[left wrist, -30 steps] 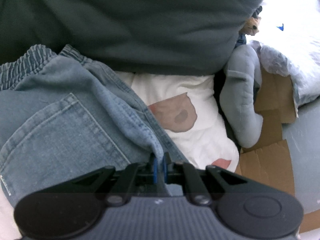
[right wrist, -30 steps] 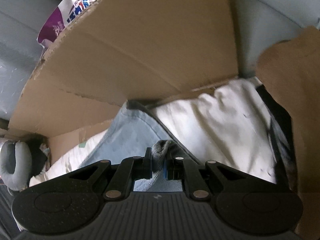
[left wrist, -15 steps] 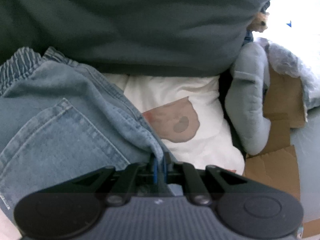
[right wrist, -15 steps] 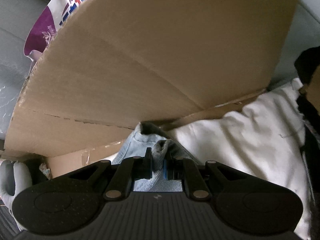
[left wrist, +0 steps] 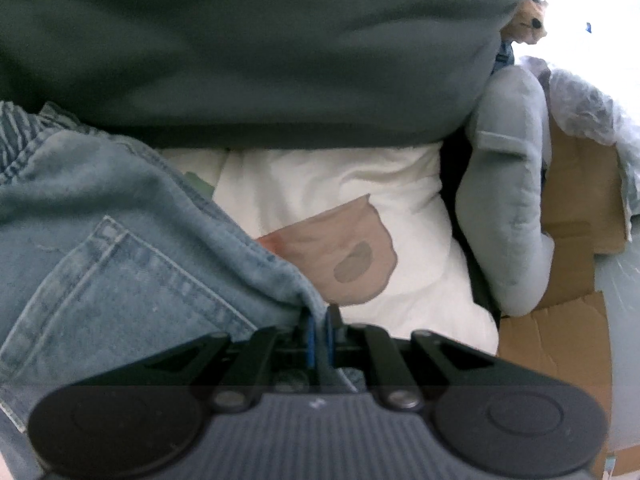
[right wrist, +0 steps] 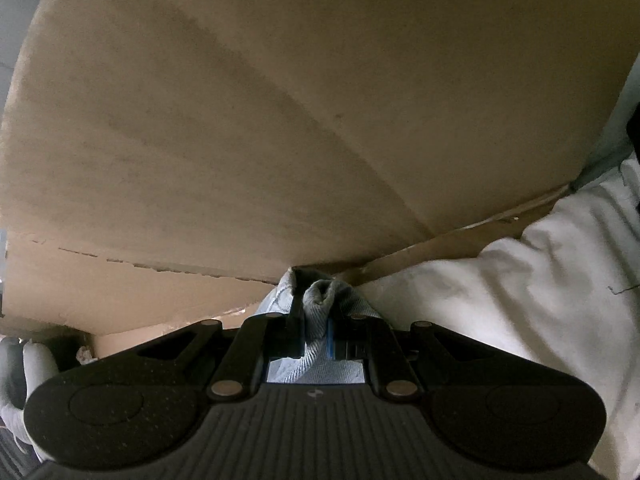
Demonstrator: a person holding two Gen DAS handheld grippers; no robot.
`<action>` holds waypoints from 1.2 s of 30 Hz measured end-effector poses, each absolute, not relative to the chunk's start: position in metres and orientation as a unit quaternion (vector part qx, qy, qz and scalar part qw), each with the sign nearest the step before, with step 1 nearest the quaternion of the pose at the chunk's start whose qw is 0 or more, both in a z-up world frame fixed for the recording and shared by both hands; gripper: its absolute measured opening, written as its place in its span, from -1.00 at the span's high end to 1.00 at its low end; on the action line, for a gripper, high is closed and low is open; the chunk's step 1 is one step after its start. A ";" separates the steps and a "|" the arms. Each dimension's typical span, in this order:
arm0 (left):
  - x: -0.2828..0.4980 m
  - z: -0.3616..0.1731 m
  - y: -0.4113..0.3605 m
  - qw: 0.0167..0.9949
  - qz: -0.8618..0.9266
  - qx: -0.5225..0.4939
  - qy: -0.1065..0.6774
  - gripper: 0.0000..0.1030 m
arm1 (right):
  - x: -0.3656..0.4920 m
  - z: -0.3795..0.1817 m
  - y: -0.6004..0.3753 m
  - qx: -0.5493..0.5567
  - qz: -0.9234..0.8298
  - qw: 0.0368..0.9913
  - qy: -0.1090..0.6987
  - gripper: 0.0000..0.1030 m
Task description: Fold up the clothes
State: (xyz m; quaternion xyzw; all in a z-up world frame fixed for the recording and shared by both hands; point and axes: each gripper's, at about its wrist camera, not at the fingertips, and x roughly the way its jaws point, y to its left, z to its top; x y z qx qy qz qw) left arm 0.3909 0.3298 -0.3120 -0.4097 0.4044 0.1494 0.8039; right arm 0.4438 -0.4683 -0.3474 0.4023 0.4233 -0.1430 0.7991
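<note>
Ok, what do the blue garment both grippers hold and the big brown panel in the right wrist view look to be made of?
The blue garment looks like washed denim: twill weave, doubled stitching around a patch pocket, faded matte finish. The left gripper and the right gripper are each shut on a bunched fold of it. The brown panel appears to be cardboard: matte tan, creased, with a ragged torn edge.

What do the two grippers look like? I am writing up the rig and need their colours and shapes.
Both look alike. The left gripper has a wide dark body with fine ridges across its middle, a round raised disc at each end, black angled link bars with silver pivot pins, and thin fingers with blue pads. The right gripper shows the same, with a small pale mark on the ridged part. No cables, hands or sleeves show.
</note>
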 end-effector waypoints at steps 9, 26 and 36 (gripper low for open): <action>0.399 -0.314 0.330 0.792 0.144 -0.424 0.415 0.90 | 0.448 -0.352 -0.471 0.438 -0.153 0.788 0.405 0.83; 0.392 -0.327 0.318 0.789 0.124 -0.430 0.421 0.70 | 0.426 -0.353 -0.481 0.515 -0.108 0.770 0.360 0.07; 0.407 -0.342 0.284 0.783 0.090 -0.433 0.438 0.70 | 0.425 -0.341 -0.432 0.450 -0.020 0.804 0.388 0.04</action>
